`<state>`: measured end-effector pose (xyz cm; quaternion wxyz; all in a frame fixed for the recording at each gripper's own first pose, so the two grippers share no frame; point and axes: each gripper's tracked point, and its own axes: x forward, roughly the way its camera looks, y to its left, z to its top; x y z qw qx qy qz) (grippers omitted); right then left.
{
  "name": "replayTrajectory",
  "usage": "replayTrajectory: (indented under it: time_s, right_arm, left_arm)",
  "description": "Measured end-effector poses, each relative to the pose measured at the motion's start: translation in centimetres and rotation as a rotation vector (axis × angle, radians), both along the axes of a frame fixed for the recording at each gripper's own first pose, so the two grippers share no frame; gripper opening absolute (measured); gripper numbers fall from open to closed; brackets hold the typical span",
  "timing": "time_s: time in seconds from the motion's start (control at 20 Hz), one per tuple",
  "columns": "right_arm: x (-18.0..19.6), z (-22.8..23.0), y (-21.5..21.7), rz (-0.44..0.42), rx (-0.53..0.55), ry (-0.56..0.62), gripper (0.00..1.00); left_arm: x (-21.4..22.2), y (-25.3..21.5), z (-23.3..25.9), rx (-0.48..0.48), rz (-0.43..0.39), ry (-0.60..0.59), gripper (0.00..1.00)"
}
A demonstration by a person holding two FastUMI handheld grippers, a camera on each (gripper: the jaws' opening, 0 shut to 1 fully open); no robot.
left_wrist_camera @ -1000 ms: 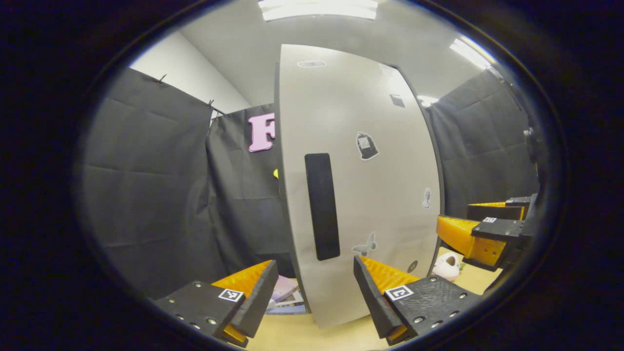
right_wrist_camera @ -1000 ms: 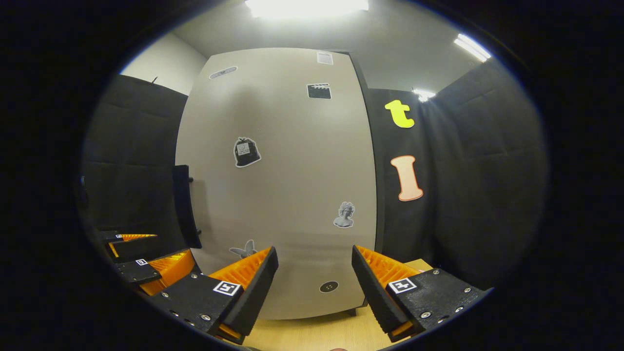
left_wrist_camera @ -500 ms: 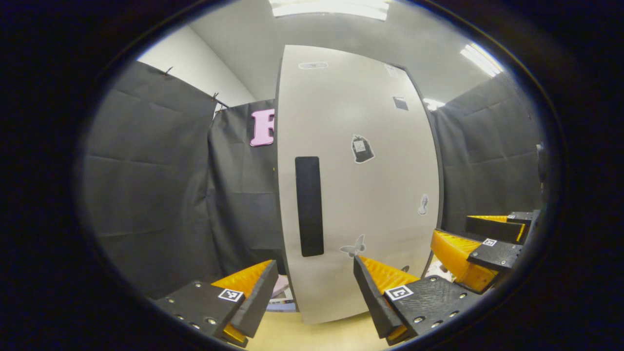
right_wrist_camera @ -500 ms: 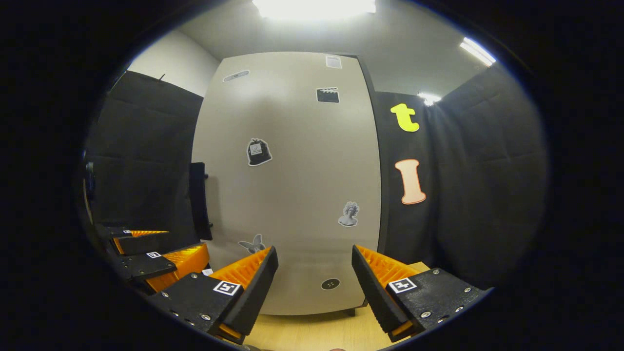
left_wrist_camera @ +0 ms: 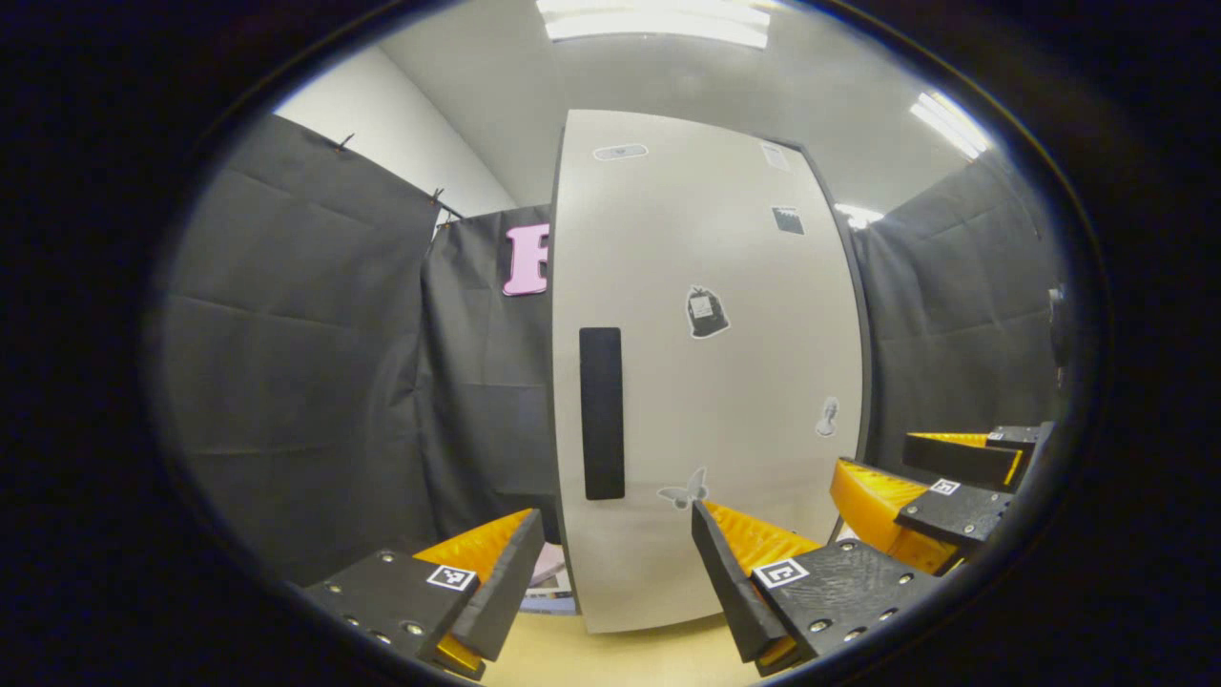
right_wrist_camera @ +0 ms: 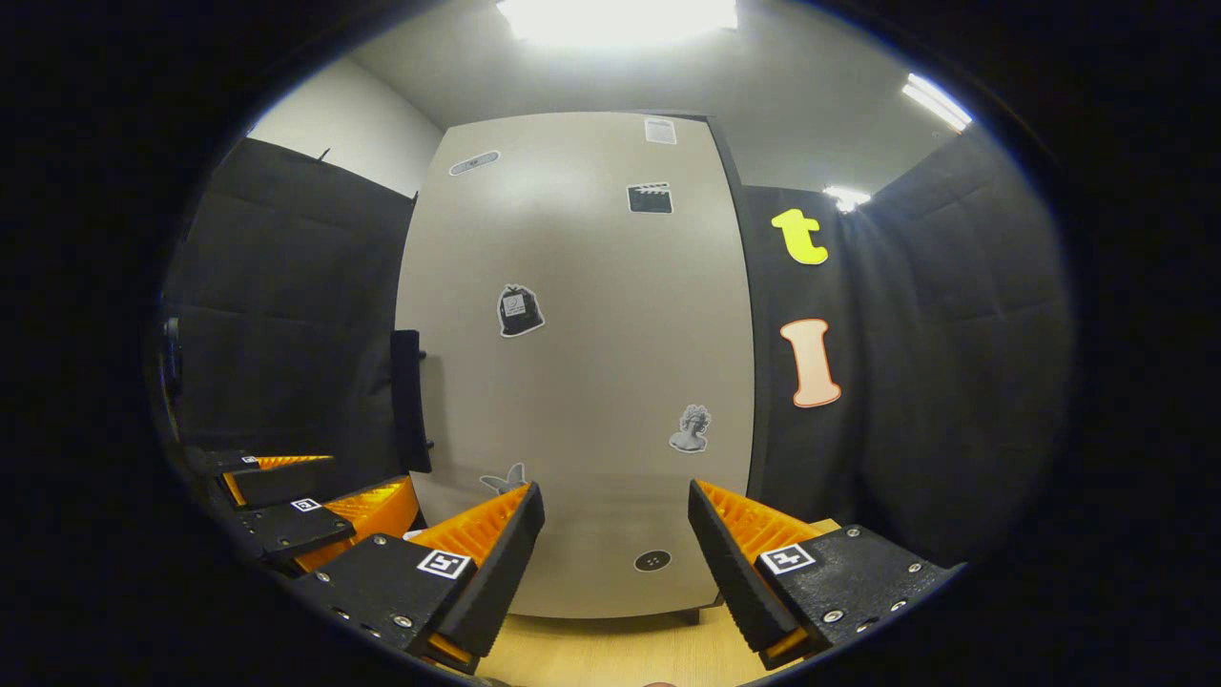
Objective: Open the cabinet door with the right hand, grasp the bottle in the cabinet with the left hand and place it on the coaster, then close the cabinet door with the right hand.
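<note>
The cabinet door, a stiff flat panel judged light on its hinges, is seen closed ahead of both wide-open, empty grippers: right gripper, left gripper. Its black handle, ahead of the left gripper, offers the firmest hold. The bottle is presumably hidden inside. A wooden table lies beneath; black cloth walls surround.

We list: black cloth at 9 o'clock; ceiling lights at 12; wooden tabletop at 6.
</note>
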<state>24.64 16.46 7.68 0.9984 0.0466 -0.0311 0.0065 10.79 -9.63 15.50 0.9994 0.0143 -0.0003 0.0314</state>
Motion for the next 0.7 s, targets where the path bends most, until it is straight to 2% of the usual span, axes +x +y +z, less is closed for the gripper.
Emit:
replayTrajectory:
  time_s: [0.1, 0.55, 0.7]
  right_arm:
    - [-0.09, -0.12, 0.17, 0.007, -0.004, 0.005, 0.94]
    - [-0.41, 0.35, -0.49, 0.009, -0.004, -0.010, 0.94]
    - [-0.48, 0.56, -0.12, 0.036, 0.004, -0.021, 0.94]
  left_arm:
    - [-0.23, -0.02, -0.15, 0.010, 0.000, 0.003, 0.89]
    - [0.01, -0.33, 0.59, 0.020, -0.017, -0.035, 0.89]
    - [0.14, -0.39, 0.71, 0.010, -0.011, -0.045, 0.89]
